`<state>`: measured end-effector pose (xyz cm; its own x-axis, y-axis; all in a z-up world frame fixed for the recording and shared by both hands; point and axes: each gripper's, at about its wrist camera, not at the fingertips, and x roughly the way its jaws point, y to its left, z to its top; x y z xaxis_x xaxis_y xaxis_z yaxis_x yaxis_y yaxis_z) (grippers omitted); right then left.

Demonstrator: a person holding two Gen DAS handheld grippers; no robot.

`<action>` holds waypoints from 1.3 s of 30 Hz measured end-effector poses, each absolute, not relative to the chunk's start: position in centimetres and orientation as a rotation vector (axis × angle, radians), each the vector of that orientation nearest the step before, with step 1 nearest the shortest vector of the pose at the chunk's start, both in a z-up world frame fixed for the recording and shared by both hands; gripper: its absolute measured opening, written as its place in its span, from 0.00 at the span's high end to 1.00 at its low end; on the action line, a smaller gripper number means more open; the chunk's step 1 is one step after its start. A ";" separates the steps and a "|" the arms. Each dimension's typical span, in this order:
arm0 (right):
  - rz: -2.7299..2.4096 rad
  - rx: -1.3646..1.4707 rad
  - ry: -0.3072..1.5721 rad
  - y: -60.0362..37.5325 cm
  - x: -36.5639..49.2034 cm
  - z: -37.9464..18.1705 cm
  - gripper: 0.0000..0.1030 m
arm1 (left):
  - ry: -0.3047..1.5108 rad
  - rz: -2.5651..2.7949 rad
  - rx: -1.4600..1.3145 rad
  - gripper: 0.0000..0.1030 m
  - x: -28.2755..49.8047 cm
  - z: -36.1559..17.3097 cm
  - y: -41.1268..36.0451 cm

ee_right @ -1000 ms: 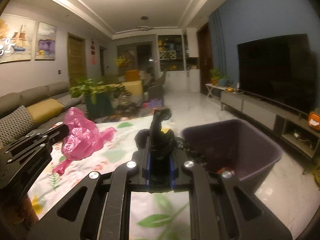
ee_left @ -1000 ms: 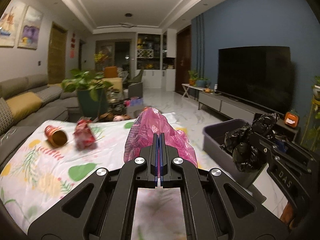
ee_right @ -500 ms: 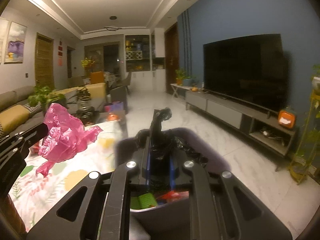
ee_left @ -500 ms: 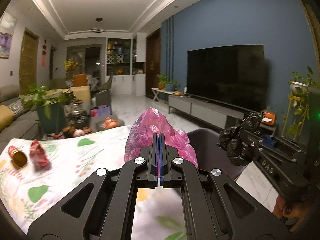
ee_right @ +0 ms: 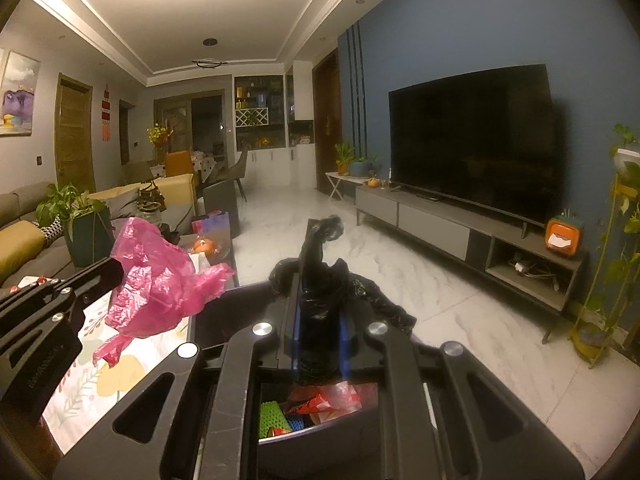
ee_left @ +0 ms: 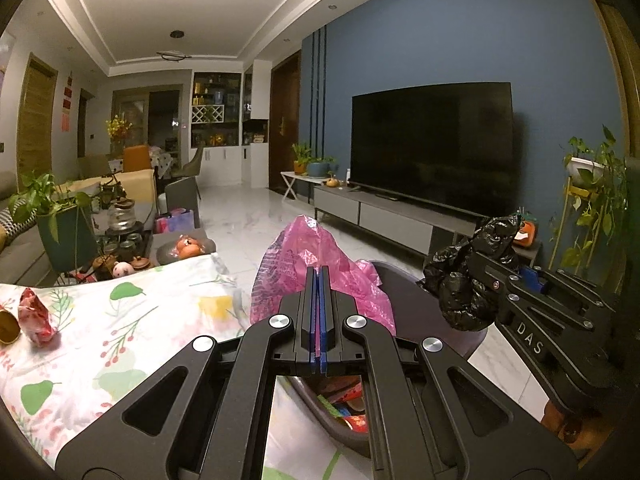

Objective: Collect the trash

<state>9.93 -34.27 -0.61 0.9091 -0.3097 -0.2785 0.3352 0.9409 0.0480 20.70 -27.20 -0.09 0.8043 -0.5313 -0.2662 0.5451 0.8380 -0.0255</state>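
Trash is poised for dropping: left gripper (ee_left: 318, 276) pinches a pink bag (ee_left: 308, 264), right gripper (ee_right: 318, 280) clamps a black bag (ee_right: 320, 276), both above the bin (ee_left: 432, 320) at six o'clock.

The table (ee_left: 120, 320) lies left with a can (ee_left: 8, 322) and wrapper (ee_left: 36, 316) at its far left edge, the bin (ee_right: 240, 304) sits just right of it on the floor, wrappers (ee_right: 320, 400) inside, and the television (ee_left: 432, 144) stands far right.
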 end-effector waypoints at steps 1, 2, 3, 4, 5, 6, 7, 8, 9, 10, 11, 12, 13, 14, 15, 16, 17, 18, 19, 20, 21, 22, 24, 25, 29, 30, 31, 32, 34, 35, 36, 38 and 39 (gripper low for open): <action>-0.333 0.096 0.269 -34.3 9.9 -0.7 0.85 | 0.270 -0.578 0.055 1.00 20.9 -0.3 -27.4; -0.334 0.097 0.265 -34.4 9.9 -0.7 0.85 | 0.270 -0.579 0.055 1.00 21.1 -0.3 -27.4; -0.332 0.096 0.263 -34.7 10.0 -0.6 0.85 | 0.272 -0.583 0.054 1.00 21.1 -0.5 -27.5; -0.330 0.095 0.261 -34.6 10.0 -0.7 0.85 | 0.274 -0.586 0.054 1.00 21.1 -0.6 -27.6; -0.330 0.096 0.258 -34.7 10.0 -0.7 0.85 | 0.275 -0.588 0.052 1.00 21.3 -0.8 -27.7; -0.328 0.098 0.256 -34.7 10.1 -0.6 0.85 | 0.277 -0.591 0.049 1.00 21.4 -0.8 -27.7; -0.327 0.100 0.255 -34.9 10.0 -0.8 0.85 | 0.280 -0.596 0.046 1.00 21.5 -0.9 -27.7; -0.327 0.102 0.253 -34.9 10.0 -0.8 0.85 | 0.281 -0.598 0.045 1.00 21.6 -0.9 -27.8; -0.327 0.103 0.252 -35.1 10.0 -0.8 0.85 | 0.281 -0.600 0.043 1.00 21.7 -0.8 -27.8; -0.328 0.104 0.250 -35.2 10.0 -0.8 0.85 | 0.284 -0.602 0.042 1.00 21.8 -1.0 -27.9; -0.329 0.106 0.248 -35.2 10.1 -0.7 0.85 | 0.286 -0.606 0.039 1.00 22.2 -0.9 -27.8; -0.326 0.110 0.246 -35.3 10.1 -0.7 0.85 | 0.289 -0.611 0.035 1.00 22.4 -1.1 -27.8; -0.325 0.112 0.243 -35.4 10.1 -0.7 0.85 | 0.291 -0.614 0.031 1.00 22.7 -1.0 -27.8; -0.325 0.112 0.241 -35.4 10.1 -0.6 0.85 | 0.294 -0.616 0.028 1.00 22.9 -1.2 -27.8; -0.321 0.113 0.235 -35.4 10.1 -0.6 0.85 | 0.296 -0.617 0.027 1.00 23.1 -1.2 -28.0; -0.318 0.114 0.233 -35.4 10.1 -0.6 0.84 | 0.297 -0.620 0.024 1.00 23.2 -1.3 -28.0; -0.314 0.115 0.231 -35.4 10.2 -0.5 0.84 | 0.297 -0.621 0.023 1.00 23.3 -1.4 -28.0; -0.310 0.115 0.226 -35.4 10.2 -0.5 0.84 | 0.295 -0.624 0.022 1.00 23.4 -1.4 -28.0; -0.308 0.116 0.222 -35.4 10.3 -0.4 0.83 | 0.295 -0.627 0.021 1.00 23.5 -1.4 -28.1; -0.303 0.118 0.217 -35.4 10.3 -0.4 0.83 | 0.292 -0.630 0.022 1.00 23.6 -1.5 -28.2; -0.300 0.121 0.214 -35.5 10.3 -0.5 0.83 | 0.290 -0.630 0.024 0.99 23.7 -1.6 -28.5; -0.298 0.126 0.212 -35.5 10.4 -0.4 0.82 | 0.291 -0.634 0.022 0.99 23.8 -1.7 -28.5; -0.297 0.127 0.211 -35.7 10.6 -0.3 0.82 | 0.297 -0.639 0.016 0.99 24.2 -2.0 -28.5; -0.297 0.128 0.209 -35.7 10.7 -0.3 0.82 | 0.302 -0.643 0.011 0.99 24.4 -2.1 -28.5; -0.297 0.129 0.208 -35.8 10.8 -0.3 0.82 | 0.303 -0.645 0.005 0.99 25.0 -2.4 -28.6; -0.297 0.131 0.209 -35.9 10.9 -0.3 0.81 | 0.304 -0.647 0.003 0.99 25.1 -2.4 -28.7; -0.296 0.136 0.211 -36.0 10.9 -0.3 0.81 | 0.309 -0.651 0.000 0.99 25.3 -2.6 -28.7; -0.295 0.140 0.213 -36.0 11.0 -0.2 0.80 | 0.312 -0.652 0.001 0.99 25.3 -2.7 -28.7; -0.293 0.150 0.219 -36.1 11.2 -0.3 0.79 | 0.316 -0.652 0.002 0.99 25.3 -3.0 -28.8; -0.291 0.151 0.220 -36.2 11.2 -0.3 0.78 | 0.319 -0.656 0.002 0.99 25.3 -3.0 -28.7; -0.290 0.149 0.220 -36.1 11.3 -0.2 0.76 | 0.321 -0.656 0.002 0.99 25.3 -3.1 -28.7; -0.289 0.149 0.218 -36.1 11.3 -0.1 0.66 | 0.326 -0.662 0.005 0.99 25.3 -3.3 -28.7; -0.287 0.151 0.217 -36.2 11.4 -0.1 0.63 | 0.332 -0.664 0.007 0.99 25.5 -3.4 -28.8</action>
<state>11.38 -36.18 -0.06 0.9360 -0.2638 -0.2331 0.2962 0.9480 0.1164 25.45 -28.77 -3.44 0.7365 -0.6037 -0.3050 0.6061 0.7893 -0.0987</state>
